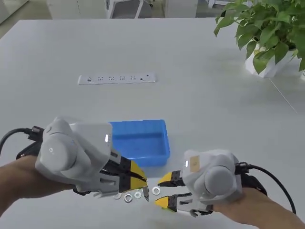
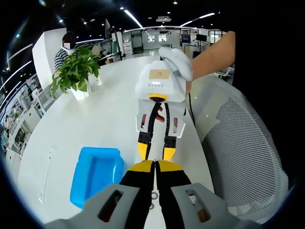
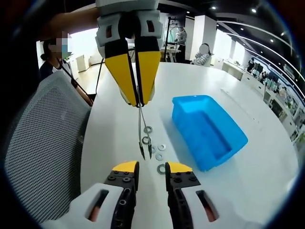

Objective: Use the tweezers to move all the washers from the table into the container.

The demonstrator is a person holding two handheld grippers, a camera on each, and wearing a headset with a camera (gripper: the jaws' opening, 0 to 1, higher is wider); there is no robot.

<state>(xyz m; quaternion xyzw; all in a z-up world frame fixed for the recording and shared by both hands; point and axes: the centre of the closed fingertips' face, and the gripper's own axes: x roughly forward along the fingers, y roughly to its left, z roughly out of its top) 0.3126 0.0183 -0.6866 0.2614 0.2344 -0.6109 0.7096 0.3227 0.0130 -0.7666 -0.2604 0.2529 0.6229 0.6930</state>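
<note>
Nearest in the head view, the left gripper [image 1: 142, 181] sits at lower left with its yellow jaw tips pressed together. The right gripper [image 1: 161, 192] sits at lower right with its two yellow tips parted. Both tips point inward toward each other. The washers [image 1: 128, 197] lie loose on the white table [image 1: 200, 100] in a small cluster between the two grippers, just in front of the blue container [image 1: 140, 140]. A white power strip [image 1: 116, 78] lies farther back, and a potted plant [image 1: 267, 33] stands at the far right corner.

Left gripper view: this gripper's own jaws [image 2: 155, 164] meet tip to tip. The right gripper [image 2: 155, 153] faces them closely, its jaws released with a clear gap. The container [image 2: 95, 174] lies to the left on the table. A mesh chair back [image 2: 238, 143] is at right, and the plant [image 2: 76, 71] is at far left.

Right gripper view: its own jaws [image 3: 152, 166] stand apart, gripping nothing. The left gripper [image 3: 138, 101] enters from the top, clenched on the tweezers [image 3: 141, 124]. The tweezer prongs hang down, slightly spread, with their points among the washers [image 3: 162, 147]. Five washers are countable, all on the table beside the container [image 3: 209, 129]. Whether the points touch a washer cannot be told. The chair back [image 3: 43, 143] is at left.
</note>
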